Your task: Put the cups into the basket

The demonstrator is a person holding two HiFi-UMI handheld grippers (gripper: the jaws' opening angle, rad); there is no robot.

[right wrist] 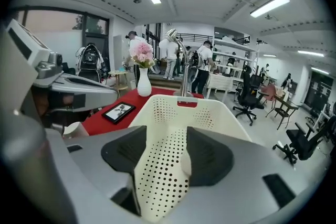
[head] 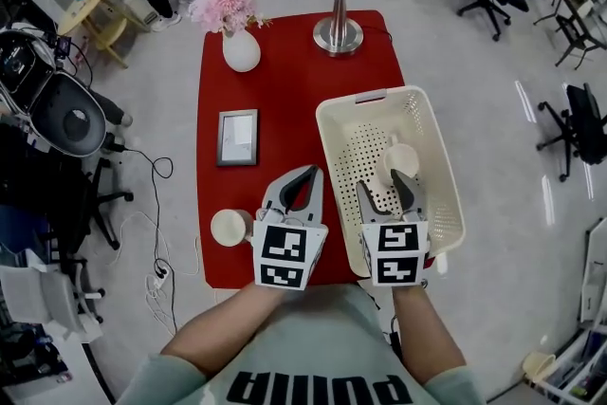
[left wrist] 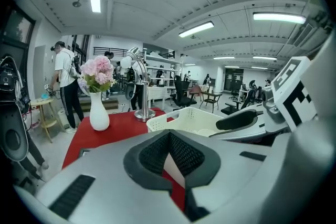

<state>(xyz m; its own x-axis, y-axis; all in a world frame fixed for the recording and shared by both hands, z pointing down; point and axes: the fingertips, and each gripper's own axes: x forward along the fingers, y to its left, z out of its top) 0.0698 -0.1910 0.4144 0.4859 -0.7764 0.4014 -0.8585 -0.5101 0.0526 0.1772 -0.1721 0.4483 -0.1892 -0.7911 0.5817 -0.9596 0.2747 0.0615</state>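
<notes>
One cup (head: 230, 228) waits on the bench (head: 285, 81), just left of my left claw (head: 309, 174).
That claw is pressed together, empty; my right claw (head: 383, 185) hangs spread over the basket (head: 332, 147), where the other cup (head: 400, 158) lies.

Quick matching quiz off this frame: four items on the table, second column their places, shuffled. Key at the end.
1. basket
2. picture frame
3. vase
4. loose cup

A. far end of the red table, left side, holding pink flowers
B. near left edge of the table, outside the basket
C. right side of the table, with a second cup inside
D. lying flat mid-table, left of the basket

Pairs: 1-C, 2-D, 3-A, 4-B
</notes>
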